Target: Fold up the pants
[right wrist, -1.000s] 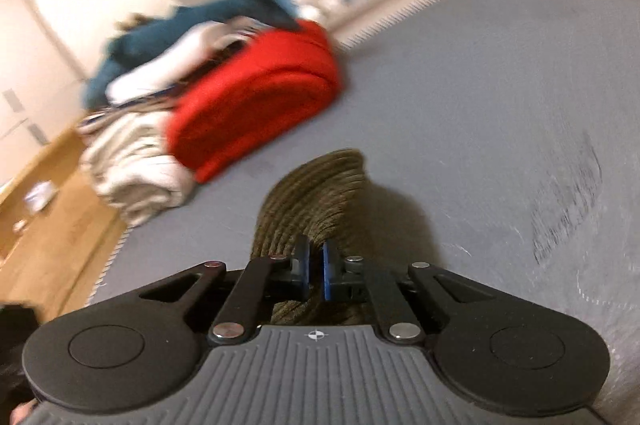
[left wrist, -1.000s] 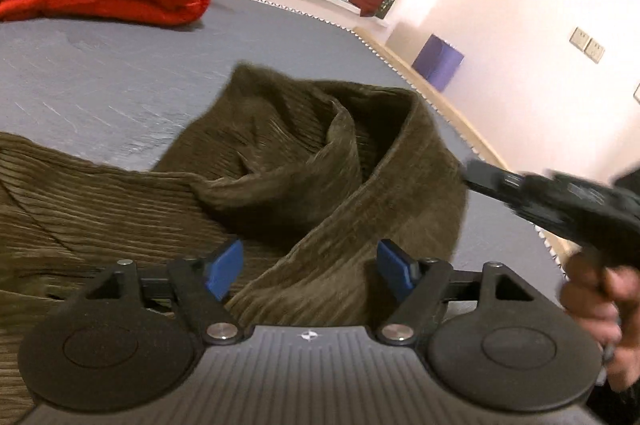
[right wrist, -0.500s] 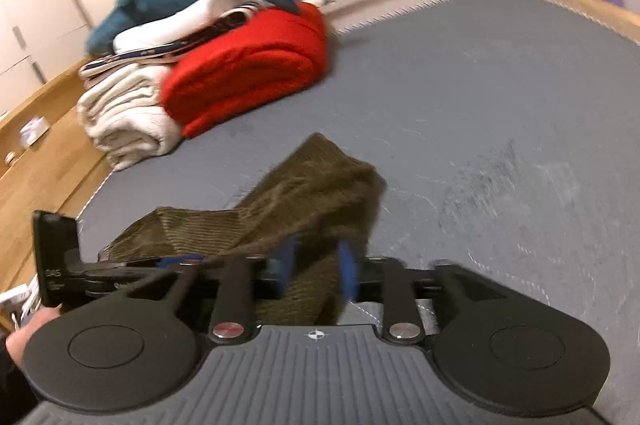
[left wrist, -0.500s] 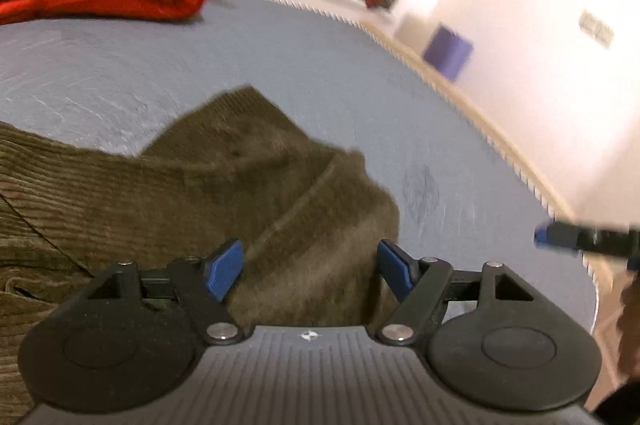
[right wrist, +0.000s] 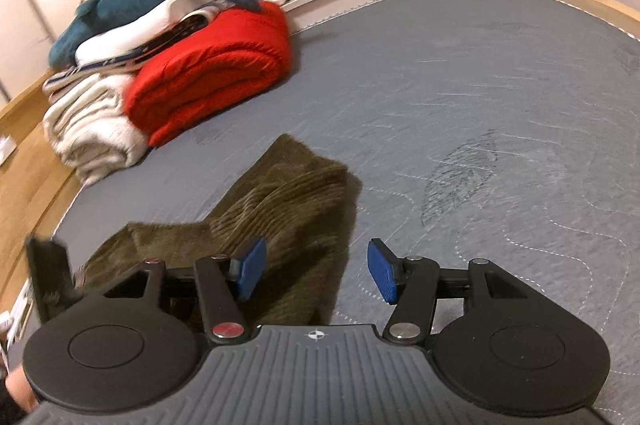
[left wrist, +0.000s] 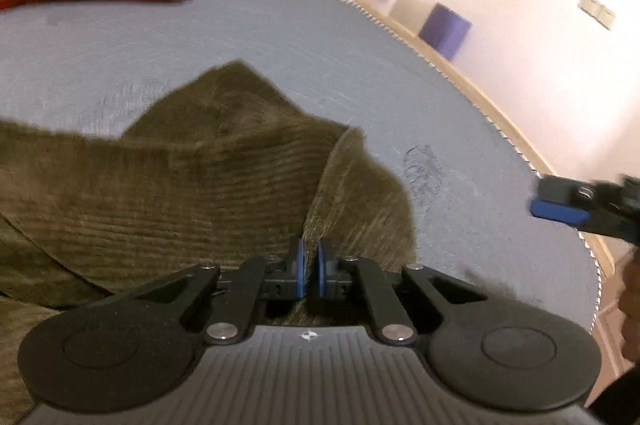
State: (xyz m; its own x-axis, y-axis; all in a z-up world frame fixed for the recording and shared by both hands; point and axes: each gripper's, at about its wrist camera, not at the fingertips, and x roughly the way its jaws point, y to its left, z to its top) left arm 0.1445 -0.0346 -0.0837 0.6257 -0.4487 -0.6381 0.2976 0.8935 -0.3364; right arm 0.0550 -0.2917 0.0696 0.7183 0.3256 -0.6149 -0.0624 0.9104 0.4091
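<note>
Pants (left wrist: 192, 185) of olive corduroy lie bunched on the grey mattress (left wrist: 280, 37), mid-fold. The left gripper (left wrist: 308, 267) pinches a raised edge of the cloth between its 2 closed pads; the right gripper (right wrist: 314, 275) has just been opening and stands apart with nothing pinched, cloth beneath. Next, probably, the held edge gets carried over and laid flat. No containers show.

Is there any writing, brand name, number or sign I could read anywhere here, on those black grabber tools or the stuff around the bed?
No readable words or numbers anywhere.
A small round cross mark, not text, sits on the body of the left gripper and the right gripper.
The striped fabric in the pile beside the red blanket shows a pattern too blurred to read.
The wall plates carry no legible marking.
</note>
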